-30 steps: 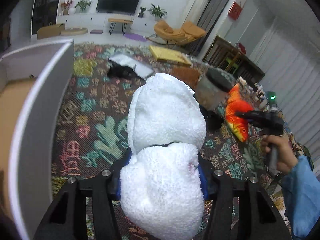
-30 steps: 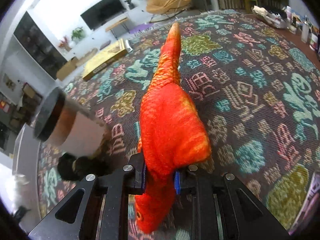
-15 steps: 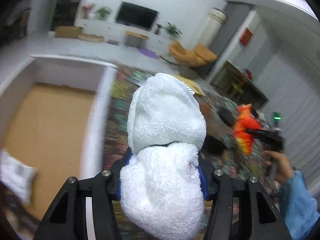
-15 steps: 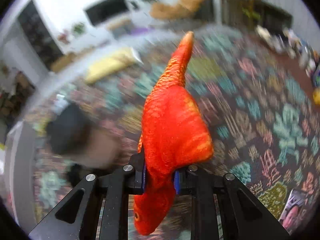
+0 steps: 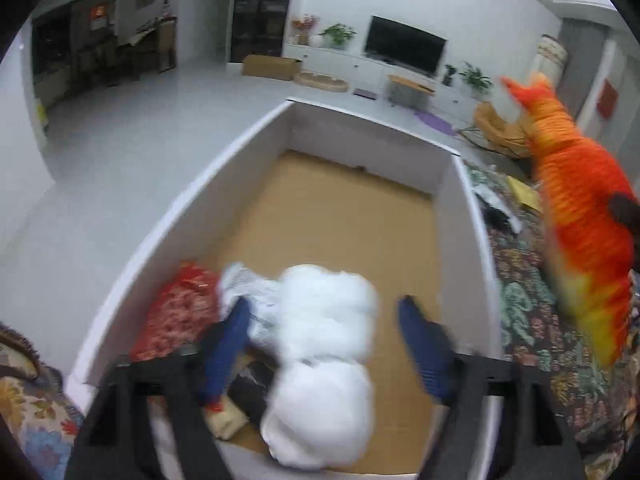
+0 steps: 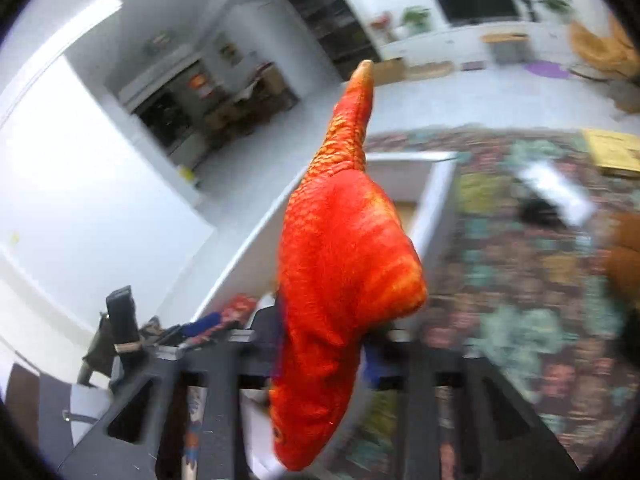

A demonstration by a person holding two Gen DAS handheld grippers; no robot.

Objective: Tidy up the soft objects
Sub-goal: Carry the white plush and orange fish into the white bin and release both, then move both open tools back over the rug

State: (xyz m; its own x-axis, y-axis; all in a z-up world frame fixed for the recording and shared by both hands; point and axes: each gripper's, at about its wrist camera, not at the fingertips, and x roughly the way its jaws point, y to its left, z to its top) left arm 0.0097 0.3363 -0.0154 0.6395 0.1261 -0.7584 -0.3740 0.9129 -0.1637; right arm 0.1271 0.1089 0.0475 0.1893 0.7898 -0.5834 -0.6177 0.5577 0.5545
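Plush fish, light and floppy, sat between my right hand-held gripper's just-opened jaws, beside the box; white towel (squashy, pinch its middle) dropped clear of my spread left hand-held gripper.

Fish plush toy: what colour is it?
The fish plush toy is bright orange-red, scale-patterned, yellowing at one end; the right wrist view shows it best.
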